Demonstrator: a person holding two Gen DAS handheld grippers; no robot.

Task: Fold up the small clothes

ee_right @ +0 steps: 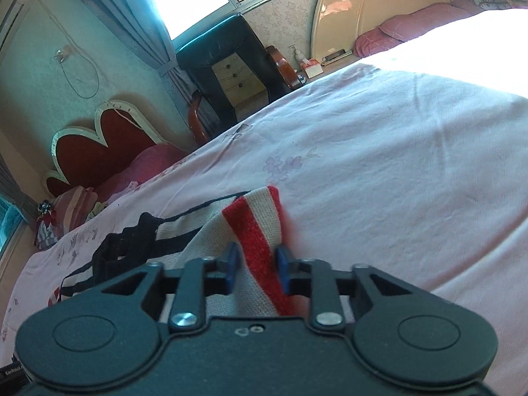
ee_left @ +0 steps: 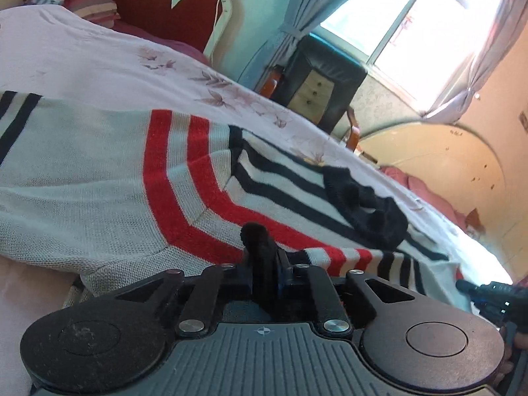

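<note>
A small knit sweater [ee_left: 99,171], light grey with red chevron stripes, navy stripes and a black collar [ee_left: 366,211], lies on the pink floral bedsheet [ee_left: 99,56]. My left gripper [ee_left: 264,257] is shut on a dark edge of the sweater that sticks up between its fingers. My right gripper [ee_right: 257,269] is shut on a red-and-cream striped fold of the sweater [ee_right: 257,227], lifting it off the sheet [ee_right: 379,165]. The right gripper also shows at the right edge of the left wrist view [ee_left: 488,297].
A red heart-shaped headboard [ee_left: 155,3] and striped pillows [ee_left: 82,3] stand at the bed's head. A black chair with small drawers [ee_right: 231,69] sits beside the bed under a bright window [ee_left: 412,23]. A second bed with a pink pillow [ee_right: 396,33] stands beyond.
</note>
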